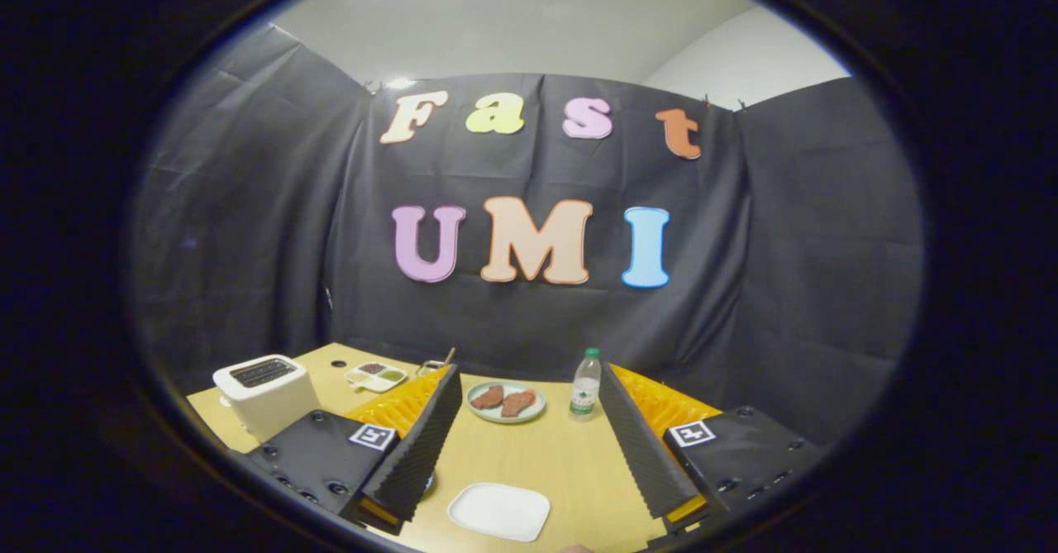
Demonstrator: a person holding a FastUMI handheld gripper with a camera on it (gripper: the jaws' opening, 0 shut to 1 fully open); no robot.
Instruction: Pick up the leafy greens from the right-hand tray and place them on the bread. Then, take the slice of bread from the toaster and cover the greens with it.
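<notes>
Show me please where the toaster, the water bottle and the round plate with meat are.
toaster [266,394]: gripper view, its front wall.
water bottle [585,386]: gripper view, its body.
round plate [506,415]: gripper view, its near rim.

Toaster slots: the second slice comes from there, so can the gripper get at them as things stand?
Probably yes. The toaster stands in the open, left of the gripper, with nothing over its top slots; the small tray sits apart behind it. The jaws are open and empty.
</notes>
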